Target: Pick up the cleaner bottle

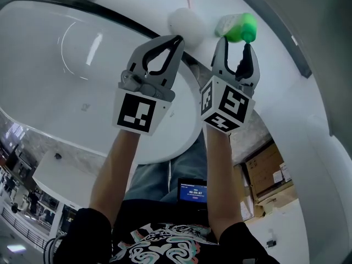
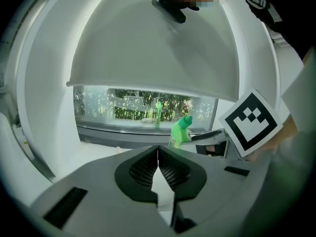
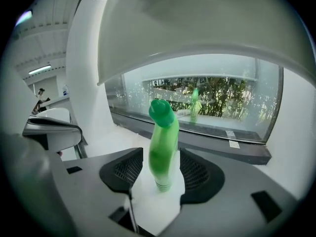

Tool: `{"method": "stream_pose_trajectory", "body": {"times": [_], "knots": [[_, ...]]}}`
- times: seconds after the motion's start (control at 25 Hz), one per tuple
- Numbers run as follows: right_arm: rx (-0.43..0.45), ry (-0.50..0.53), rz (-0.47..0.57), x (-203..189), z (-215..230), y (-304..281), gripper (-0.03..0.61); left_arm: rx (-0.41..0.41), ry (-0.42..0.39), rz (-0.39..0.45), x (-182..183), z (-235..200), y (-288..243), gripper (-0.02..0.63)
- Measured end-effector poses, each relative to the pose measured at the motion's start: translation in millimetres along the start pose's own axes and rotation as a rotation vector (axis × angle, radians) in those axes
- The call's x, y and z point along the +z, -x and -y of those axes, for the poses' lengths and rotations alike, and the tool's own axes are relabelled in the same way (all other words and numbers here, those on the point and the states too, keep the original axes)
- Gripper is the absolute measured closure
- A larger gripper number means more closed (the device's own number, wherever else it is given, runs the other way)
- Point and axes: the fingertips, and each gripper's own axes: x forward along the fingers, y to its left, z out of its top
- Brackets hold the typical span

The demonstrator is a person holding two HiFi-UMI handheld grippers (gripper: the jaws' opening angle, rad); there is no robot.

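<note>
Cleaner bottle [image 3: 163,147] stands upright between the jaws of your right hand-held gripper [image 3: 160,171]. They are spread wide with a gap at each pad, so nothing is held yet. I judge they straddle it so they can close on the body below the bent neck. Your left hand-held gripper [image 2: 158,164] is closed and empty, just left of the right one and clear of the grasp. The bottle rests on the white worktop [image 3: 113,137] near the far window [image 3: 222,102]. Count: one bottle, two hand-held grippers. The green shape in the glass looks like the bottle's reflection.
</note>
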Motion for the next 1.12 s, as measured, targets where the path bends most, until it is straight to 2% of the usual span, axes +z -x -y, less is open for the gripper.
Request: {"method": "stream_pose_trajectory", "body": {"times": [0.2, 0.48, 1.12], "knots": [[-0.027, -0.012, -0.019, -2, -7, -18, 0.334, 0.010, 0.024, 0.007, -3, -5, -5, 0.597], [-0.095, -0.026, -0.028, -5, 1, -45, 0.330, -0.017, -0.006, -0.027, -10, 0, -4, 0.597], [-0.131, -0.008, -0.035, -6, 11, -74, 0.331, 0.032, 0.061, -0.005, -9, -12, -17, 0.597]]}}
